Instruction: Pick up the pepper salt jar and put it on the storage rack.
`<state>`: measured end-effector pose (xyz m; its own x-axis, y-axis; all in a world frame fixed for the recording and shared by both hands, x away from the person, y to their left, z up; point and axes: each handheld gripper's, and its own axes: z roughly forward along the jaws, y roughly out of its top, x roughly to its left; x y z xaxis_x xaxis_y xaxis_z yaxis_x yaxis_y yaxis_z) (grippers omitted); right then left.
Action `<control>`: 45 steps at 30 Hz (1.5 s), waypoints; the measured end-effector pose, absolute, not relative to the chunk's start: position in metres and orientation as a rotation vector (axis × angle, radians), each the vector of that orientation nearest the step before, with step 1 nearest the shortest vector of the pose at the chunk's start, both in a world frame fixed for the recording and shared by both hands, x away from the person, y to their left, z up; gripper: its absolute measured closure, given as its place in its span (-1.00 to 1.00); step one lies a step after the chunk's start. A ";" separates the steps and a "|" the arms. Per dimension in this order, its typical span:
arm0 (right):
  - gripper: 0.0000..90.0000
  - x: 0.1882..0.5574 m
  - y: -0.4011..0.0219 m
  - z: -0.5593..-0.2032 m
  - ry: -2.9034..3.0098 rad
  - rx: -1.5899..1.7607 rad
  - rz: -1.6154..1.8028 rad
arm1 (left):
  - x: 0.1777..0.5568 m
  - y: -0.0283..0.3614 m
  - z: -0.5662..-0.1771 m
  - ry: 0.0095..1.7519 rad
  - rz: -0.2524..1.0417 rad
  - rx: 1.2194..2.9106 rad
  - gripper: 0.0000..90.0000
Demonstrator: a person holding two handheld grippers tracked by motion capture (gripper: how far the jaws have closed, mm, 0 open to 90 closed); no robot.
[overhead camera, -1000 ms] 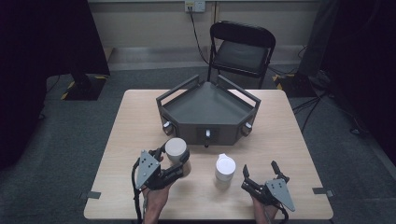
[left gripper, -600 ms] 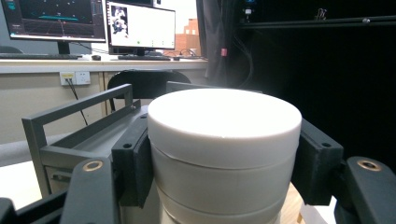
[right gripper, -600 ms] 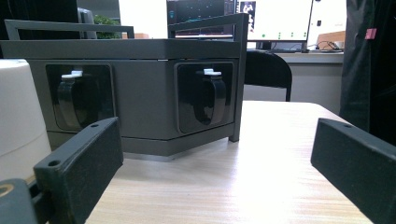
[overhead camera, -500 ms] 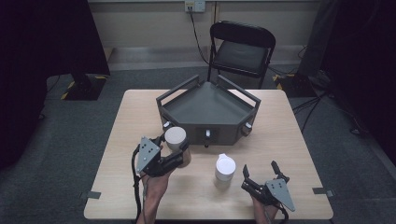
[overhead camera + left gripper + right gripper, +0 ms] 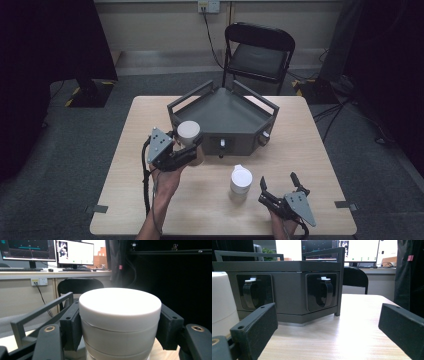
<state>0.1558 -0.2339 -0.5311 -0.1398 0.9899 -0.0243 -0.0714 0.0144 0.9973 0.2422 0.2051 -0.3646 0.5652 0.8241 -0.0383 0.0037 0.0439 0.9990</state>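
Observation:
My left gripper (image 5: 192, 146) is shut on a white lidded jar (image 5: 188, 132) and holds it above the table, just in front of the dark grey angular tray (image 5: 227, 107). In the left gripper view the jar (image 5: 120, 322) sits squeezed between both black pads (image 5: 73, 327), with the tray's rail (image 5: 37, 312) behind it. A second white jar (image 5: 241, 181) stands on the table at front centre. My right gripper (image 5: 281, 189) rests open near the front edge, right of that jar; the jar (image 5: 222, 305) shows at the left edge of the right gripper view.
The tray's front faces carry black latches (image 5: 324, 292) with white tabs. A wooden table (image 5: 130, 150) holds everything. A black folding chair (image 5: 257, 50) stands behind the table, and cables run along the floor.
My left gripper has carried the white jar up and forward, toward the grey tray's left front corner. The right gripper and the second jar have stayed put.

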 end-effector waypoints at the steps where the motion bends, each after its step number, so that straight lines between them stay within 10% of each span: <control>1: -0.98 0.156 -0.234 -0.531 1.268 1.073 1.330 | 0.243 0.202 -0.362 0.772 0.747 1.399 -0.24; 45: -0.98 0.156 -0.235 -0.531 1.270 1.071 1.332 | 0.325 0.144 -0.316 0.873 0.817 1.424 -0.24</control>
<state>0.1555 -0.2346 -0.5312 -0.1431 0.9894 -0.0249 -0.0716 0.0147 0.9973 0.3252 0.1438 -0.3158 0.4689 0.8831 -0.0178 0.0409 -0.0016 0.9992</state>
